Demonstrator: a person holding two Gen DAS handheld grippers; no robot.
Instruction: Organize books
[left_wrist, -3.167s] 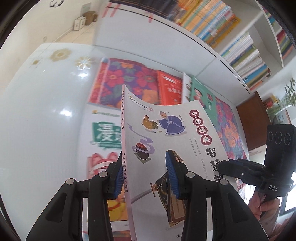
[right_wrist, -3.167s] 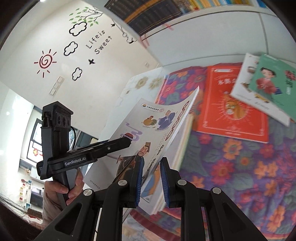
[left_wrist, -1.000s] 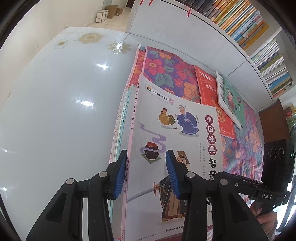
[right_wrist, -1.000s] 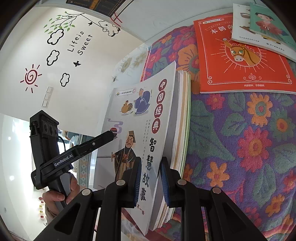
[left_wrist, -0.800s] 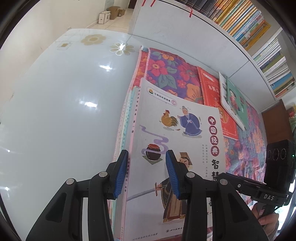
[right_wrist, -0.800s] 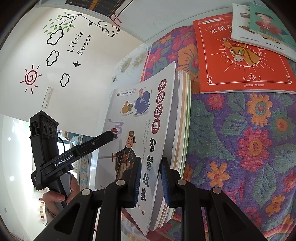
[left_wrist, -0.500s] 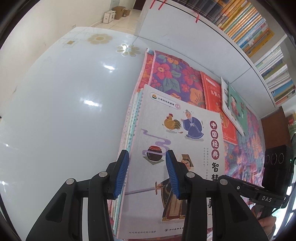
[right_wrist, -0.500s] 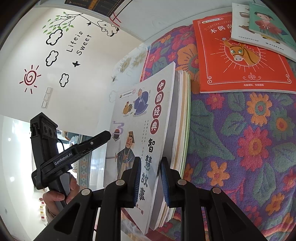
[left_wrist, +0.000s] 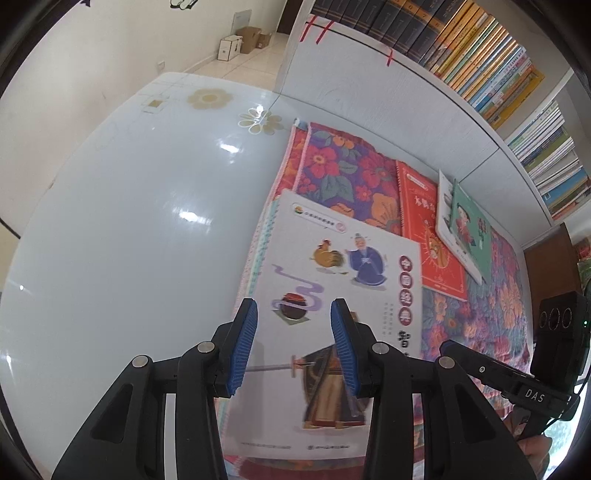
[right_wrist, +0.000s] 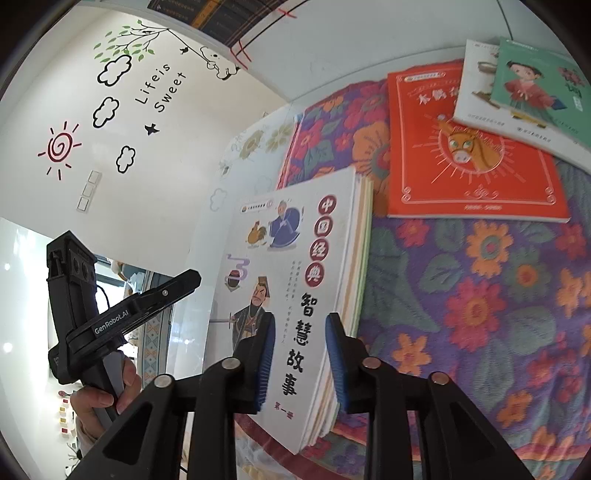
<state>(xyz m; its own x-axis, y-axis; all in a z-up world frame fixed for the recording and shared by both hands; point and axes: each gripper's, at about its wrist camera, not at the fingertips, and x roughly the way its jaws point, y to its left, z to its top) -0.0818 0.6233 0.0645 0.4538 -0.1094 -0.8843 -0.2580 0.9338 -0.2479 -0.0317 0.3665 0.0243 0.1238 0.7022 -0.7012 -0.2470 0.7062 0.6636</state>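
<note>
A white storybook with a rooster and a robed man on its cover lies flat on a stack of books, on a floral cloth. My left gripper hovers open above the cover's near half, with nothing between its blue pads. It shows from the side as the left gripper. My right gripper straddles the stack's near corner. Its jaws are opening, and the pads stand off the book. The right gripper reaches in from the right.
Further back on the cloth lie a red book and a green book on top of a white one. A glossy white table spreads left. A full bookshelf stands behind. A hand holds the left gripper.
The white storybook has come down from a tilt to lie flat on the stack. My right jaws have widened off its edge. The left gripper has lifted away from the cover.
</note>
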